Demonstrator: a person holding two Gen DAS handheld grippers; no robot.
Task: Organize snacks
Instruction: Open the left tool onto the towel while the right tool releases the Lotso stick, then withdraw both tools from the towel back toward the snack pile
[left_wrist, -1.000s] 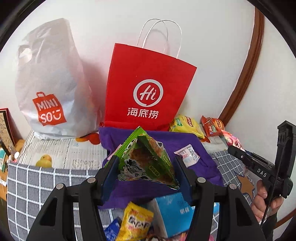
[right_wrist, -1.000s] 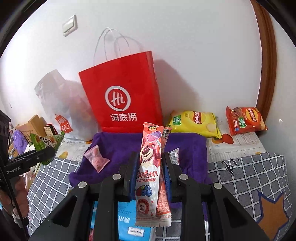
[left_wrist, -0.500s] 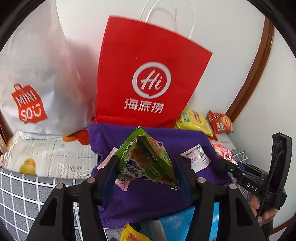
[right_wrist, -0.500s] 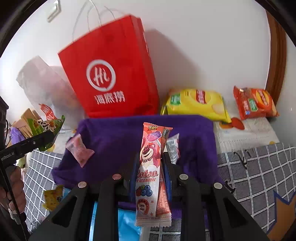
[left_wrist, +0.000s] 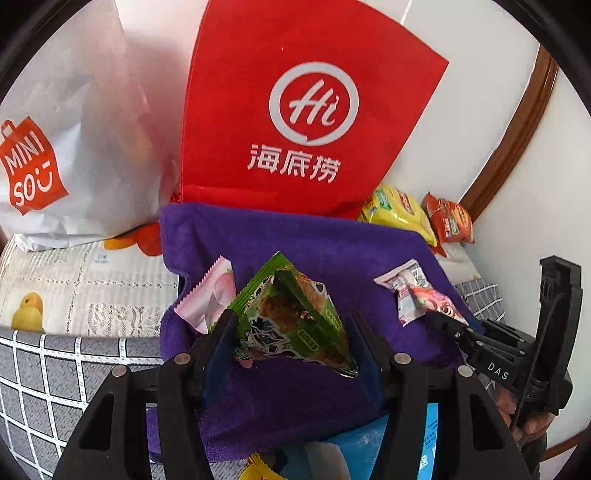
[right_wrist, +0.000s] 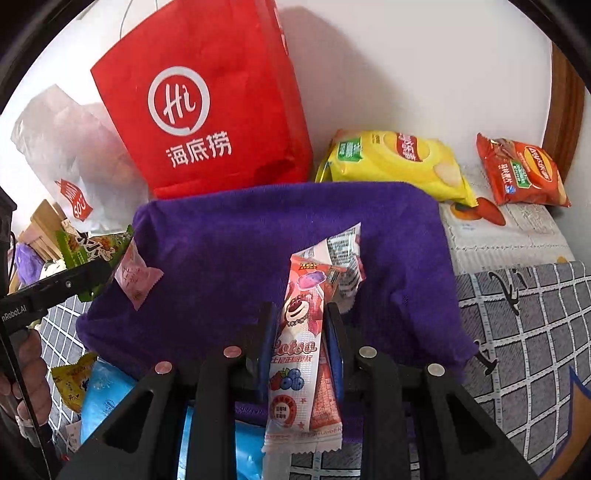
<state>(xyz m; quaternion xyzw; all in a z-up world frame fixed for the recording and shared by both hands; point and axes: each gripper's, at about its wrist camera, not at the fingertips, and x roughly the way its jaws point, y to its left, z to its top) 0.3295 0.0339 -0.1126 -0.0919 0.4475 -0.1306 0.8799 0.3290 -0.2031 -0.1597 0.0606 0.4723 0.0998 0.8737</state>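
Observation:
My left gripper (left_wrist: 291, 325) is shut on a green snack packet (left_wrist: 295, 321) and holds it over the near left part of a purple towel (left_wrist: 295, 243). My right gripper (right_wrist: 301, 321) is shut on a pink Lotso snack stick (right_wrist: 299, 332) over the near middle of the purple towel (right_wrist: 258, 229). On the towel lie a pink candy packet (left_wrist: 210, 295) at the left and a small white sachet (left_wrist: 402, 284) at the right. The sachet (right_wrist: 345, 247) shows just beyond my right fingertips, and the pink packet (right_wrist: 136, 277) beside the left gripper (right_wrist: 92, 273).
A red Haidilao paper bag (left_wrist: 306, 110) and a white Miniso bag (left_wrist: 62, 140) stand against the wall behind the towel. A yellow chip bag (right_wrist: 395, 158) and an orange chip bag (right_wrist: 521, 170) lie at the back right. A blue pack (right_wrist: 103, 398) and yellow packet (right_wrist: 72, 380) lie near me.
Both grippers have moved forward and down toward the purple towel, each still holding its snack. The towel and bags now loom larger.

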